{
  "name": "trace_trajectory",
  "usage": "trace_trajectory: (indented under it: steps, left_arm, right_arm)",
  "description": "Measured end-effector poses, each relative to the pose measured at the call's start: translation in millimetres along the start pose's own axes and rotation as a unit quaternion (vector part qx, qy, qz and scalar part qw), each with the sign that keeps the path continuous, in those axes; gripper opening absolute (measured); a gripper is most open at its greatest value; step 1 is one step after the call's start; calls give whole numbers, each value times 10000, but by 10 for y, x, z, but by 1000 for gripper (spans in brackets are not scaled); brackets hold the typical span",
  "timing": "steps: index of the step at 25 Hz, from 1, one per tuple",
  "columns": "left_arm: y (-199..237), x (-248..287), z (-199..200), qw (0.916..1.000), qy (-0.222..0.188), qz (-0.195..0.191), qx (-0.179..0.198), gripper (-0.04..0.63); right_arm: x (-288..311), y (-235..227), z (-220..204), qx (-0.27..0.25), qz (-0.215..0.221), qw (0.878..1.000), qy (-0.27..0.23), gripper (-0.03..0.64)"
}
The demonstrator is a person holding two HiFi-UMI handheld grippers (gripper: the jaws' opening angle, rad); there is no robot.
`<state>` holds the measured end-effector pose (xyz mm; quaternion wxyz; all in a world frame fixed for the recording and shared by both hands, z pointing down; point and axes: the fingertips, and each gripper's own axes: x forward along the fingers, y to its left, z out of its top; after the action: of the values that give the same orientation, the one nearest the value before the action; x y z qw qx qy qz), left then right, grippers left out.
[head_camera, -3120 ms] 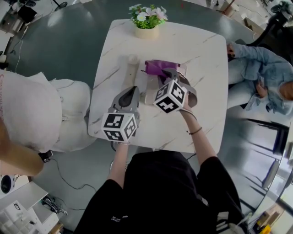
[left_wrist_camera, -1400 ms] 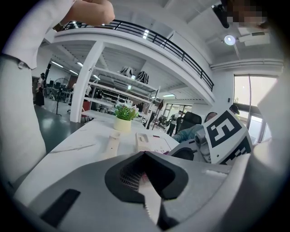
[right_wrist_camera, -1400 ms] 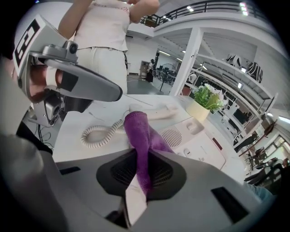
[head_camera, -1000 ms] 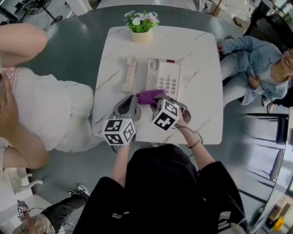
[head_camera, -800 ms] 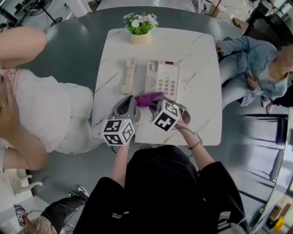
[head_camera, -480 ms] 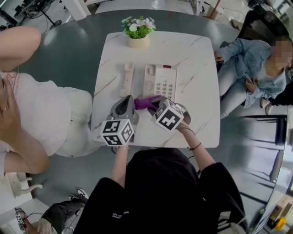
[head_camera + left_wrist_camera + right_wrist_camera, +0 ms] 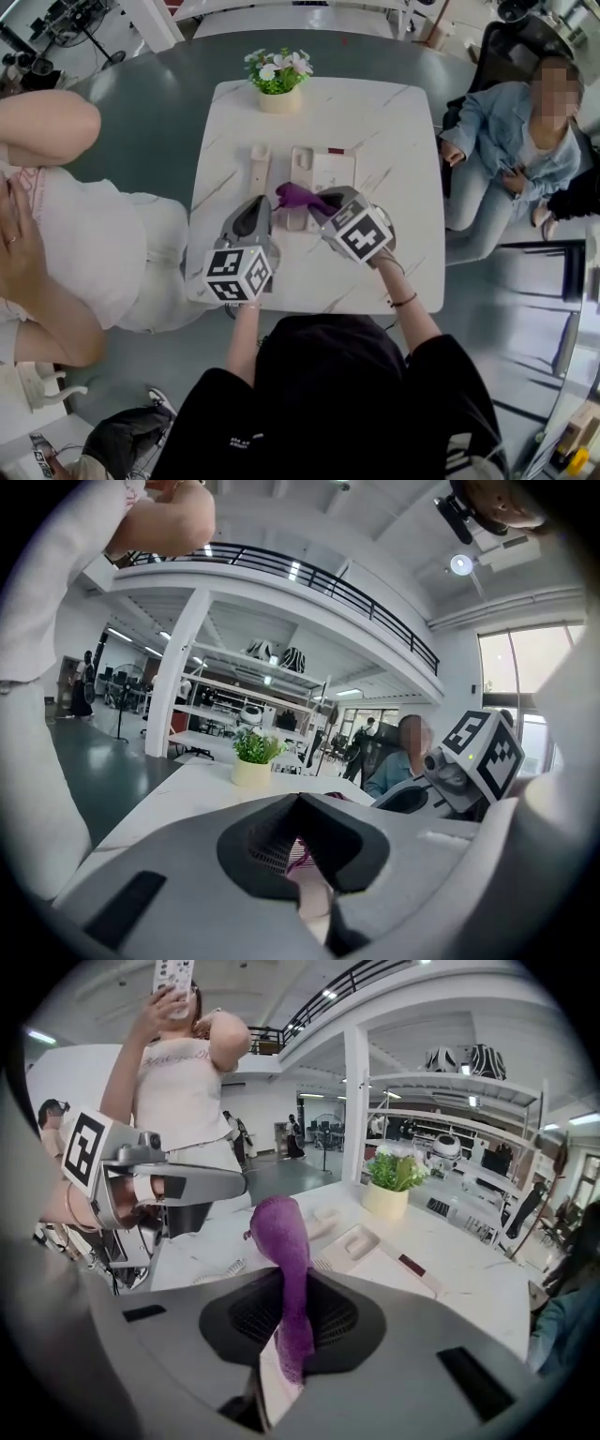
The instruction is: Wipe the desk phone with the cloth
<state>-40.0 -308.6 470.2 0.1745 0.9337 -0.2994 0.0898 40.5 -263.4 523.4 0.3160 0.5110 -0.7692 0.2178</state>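
A cream desk phone [image 7: 323,176] lies on the white marble table [image 7: 403,141], its handset [image 7: 259,165] off the cradle to its left. My right gripper [image 7: 315,202] is shut on a purple cloth [image 7: 296,195], which hangs over the phone's near left part. In the right gripper view the cloth [image 7: 281,1241] stands up from the closed jaws of that gripper [image 7: 281,1372], with the phone [image 7: 375,1255] and handset [image 7: 323,1218] beyond. My left gripper [image 7: 255,212] hovers left of the cloth, near the handset's lower end. Seen in its own view, the left gripper [image 7: 311,897] is shut and holds nothing.
A potted plant [image 7: 277,80] stands at the table's far edge. A person in white [image 7: 66,234] stands close at the left. Another person in a denim jacket [image 7: 511,141] sits at the right. The table's near edge [image 7: 309,305] runs just below both grippers.
The right gripper has carried the cloth from the table in front of the phone up over the phone's near part. The left gripper has stayed beside it.
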Motion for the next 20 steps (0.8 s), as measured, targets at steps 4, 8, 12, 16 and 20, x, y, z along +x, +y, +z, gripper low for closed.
trace_trajectory:
  steps: [4,8,12,16,20]
  left_arm:
    - [-31,78,66,10000,-23,-26,29,-2]
    - [-68,140,90,10000,0,-51,12,-2]
    - [-121,267,140,9999,0,-150,52,-2]
    - [-185,393,142,9997,27,-250,81,-2]
    - [-251,506,142,9994,71,-324,94,-2]
  right_arm:
    - [-79,-179,106,143,-179,9995,-217,43]
    - [-143,-354,151,240,-412,9982,-366,43]
    - [-213,-651,202,247,-865,9948,-476,43]
    - [-258,-920,199,242,-1277,9902,-505,43]
    - [-286,-1167,185,180,-1696,9842,-471,43]
